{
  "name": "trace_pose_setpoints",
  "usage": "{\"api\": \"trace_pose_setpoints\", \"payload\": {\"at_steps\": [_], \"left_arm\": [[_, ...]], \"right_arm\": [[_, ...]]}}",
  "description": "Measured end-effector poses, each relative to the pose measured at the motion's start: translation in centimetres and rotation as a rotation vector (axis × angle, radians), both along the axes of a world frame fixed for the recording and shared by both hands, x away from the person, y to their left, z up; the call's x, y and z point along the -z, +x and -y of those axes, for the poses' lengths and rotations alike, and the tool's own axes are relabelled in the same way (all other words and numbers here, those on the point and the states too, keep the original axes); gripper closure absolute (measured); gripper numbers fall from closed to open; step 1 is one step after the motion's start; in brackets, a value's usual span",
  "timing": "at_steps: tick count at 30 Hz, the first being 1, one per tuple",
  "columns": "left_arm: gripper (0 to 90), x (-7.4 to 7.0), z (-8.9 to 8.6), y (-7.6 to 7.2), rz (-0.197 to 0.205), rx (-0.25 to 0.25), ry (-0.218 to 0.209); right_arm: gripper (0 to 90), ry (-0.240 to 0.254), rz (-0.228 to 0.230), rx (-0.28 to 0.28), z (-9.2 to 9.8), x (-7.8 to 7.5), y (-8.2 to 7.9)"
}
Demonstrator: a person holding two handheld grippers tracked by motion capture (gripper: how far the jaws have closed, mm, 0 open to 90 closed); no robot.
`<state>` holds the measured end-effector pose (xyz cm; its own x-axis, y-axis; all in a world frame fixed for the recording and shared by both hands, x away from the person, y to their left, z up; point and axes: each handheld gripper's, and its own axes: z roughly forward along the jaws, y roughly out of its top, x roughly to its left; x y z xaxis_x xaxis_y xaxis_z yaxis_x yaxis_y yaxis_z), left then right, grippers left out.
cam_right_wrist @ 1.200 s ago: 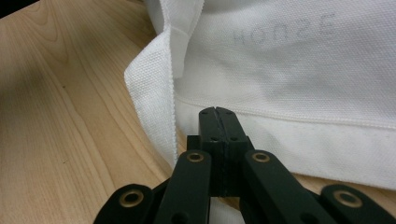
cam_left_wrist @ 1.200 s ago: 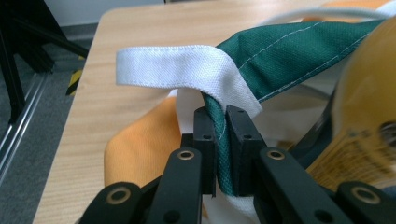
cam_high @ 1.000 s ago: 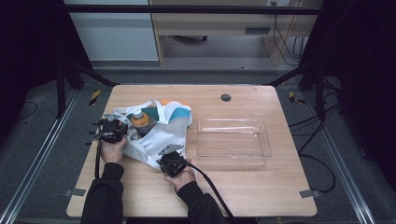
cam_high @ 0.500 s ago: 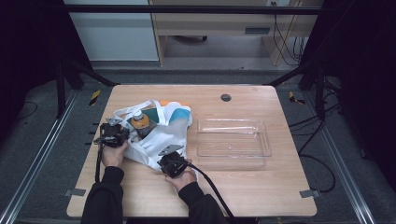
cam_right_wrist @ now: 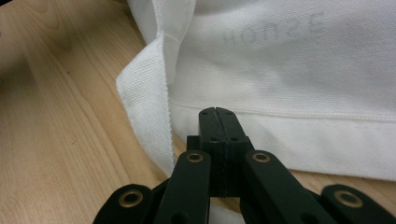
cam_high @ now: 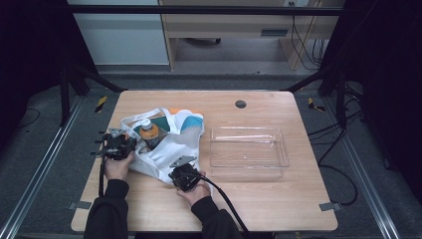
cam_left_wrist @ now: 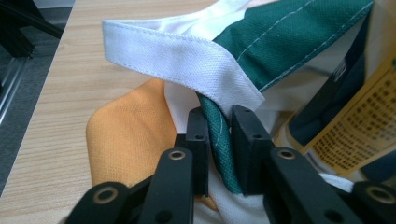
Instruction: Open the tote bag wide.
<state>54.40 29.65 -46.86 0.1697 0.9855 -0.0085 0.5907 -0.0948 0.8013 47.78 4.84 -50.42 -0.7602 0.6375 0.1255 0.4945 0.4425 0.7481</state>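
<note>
Left hand-held gripper (cam_left_wrist: 219, 130) jaws eased apart around bag's green edge (cam_left_wrist: 219, 140), maybe touching, right hand-held gripper (cam_right_wrist: 218, 116) closed empty beside bag.

**Left gripper eases on the bag rim**

The left gripper (cam_high: 121, 145) has slid a little nearer along the left side of the bag (cam_high: 171, 144). Its jaws have just been opening; in the left gripper view the green rim (cam_left_wrist: 218, 137) stands between them, the pads no longer pinching tight.
</note>
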Motion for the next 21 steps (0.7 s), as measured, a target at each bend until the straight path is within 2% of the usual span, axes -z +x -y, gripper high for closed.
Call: {"api": "trace_pose_setpoints", "payload": {"at_steps": [2,3,5,7,11,14,18,21], "left_arm": [[69.7,-0.5,-0.3,-0.2,0.016,-0.005,-0.022],[65.3,-0.8,-0.4,-0.4,0.025,-0.014,-0.03],[62.9,-1.4,-0.7,-0.6,0.03,-0.015,-0.031],[59.3,-2.2,-1.0,-1.1,0.047,-0.008,-0.041],[56.4,-3.7,-1.6,-2.3,0.087,-0.008,-0.066],[54.6,-4.8,-1.7,-3.3,0.12,0.013,-0.059],[53.1,-5.9,-1.8,-4.4,0.155,0.037,-0.075],[53.1,-6.3,-1.6,-5.0,0.167,0.059,-0.08]], "right_arm": [[90.0,-0.005,0.013,0.006,0.0,-0.1,0.0],[90.0,0.004,0.021,0.016,0.1,-0.3,0.0],[84.7,0.027,0.044,0.022,0.3,-0.8,0.0],[84.0,0.049,0.071,0.028,0.5,-1.7,0.0],[76.4,0.092,0.118,0.04,1.0,-3.8,0.0],[69.0,0.113,0.143,0.052,1.6,-5.3,0.2],[61.4,0.128,0.162,0.061,2.6,-6.6,0.2],[57.0,0.129,0.174,0.055,3.4,-7.2,0.1]]}}
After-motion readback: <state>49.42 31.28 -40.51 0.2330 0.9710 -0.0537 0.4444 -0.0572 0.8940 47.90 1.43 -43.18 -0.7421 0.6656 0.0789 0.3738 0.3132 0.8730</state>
